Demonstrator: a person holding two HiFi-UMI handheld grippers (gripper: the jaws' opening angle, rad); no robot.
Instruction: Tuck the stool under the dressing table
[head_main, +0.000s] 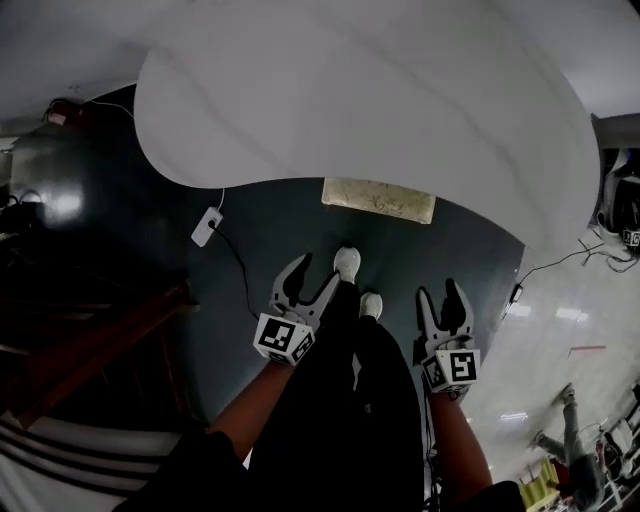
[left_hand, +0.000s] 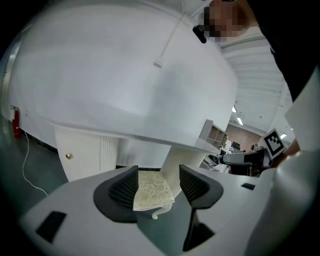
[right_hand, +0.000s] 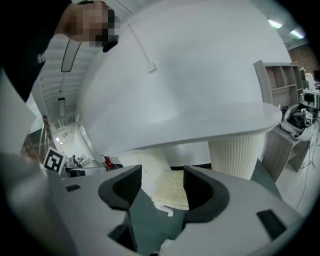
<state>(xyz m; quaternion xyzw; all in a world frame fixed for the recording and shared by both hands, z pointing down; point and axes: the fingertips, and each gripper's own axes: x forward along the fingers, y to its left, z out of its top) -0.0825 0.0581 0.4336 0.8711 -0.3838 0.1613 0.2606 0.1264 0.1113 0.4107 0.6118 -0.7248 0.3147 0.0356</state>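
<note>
The white dressing table (head_main: 380, 90) fills the upper head view. The stool's cream patterned cushion (head_main: 378, 200) shows at the table's front edge, with its far part hidden under the top. My left gripper (head_main: 312, 280) and right gripper (head_main: 442, 300) hang open and empty above the dark floor, well short of the stool. In the left gripper view, the cushion (left_hand: 152, 190) and a white stool leg (left_hand: 160, 214) lie ahead between the open jaws of that gripper (left_hand: 159, 187), not touching them. The right gripper (right_hand: 162, 187) likewise frames the cushion (right_hand: 172, 190) under the tabletop (right_hand: 185, 75).
A white power adapter (head_main: 206, 227) with a cable lies on the floor at left, beside dark wooden furniture (head_main: 90, 350). Another cable and plug (head_main: 515, 293) lie at right. The person's white shoes (head_main: 347, 263) stand between the grippers. Fluted white table legs (right_hand: 235, 150) flank the stool.
</note>
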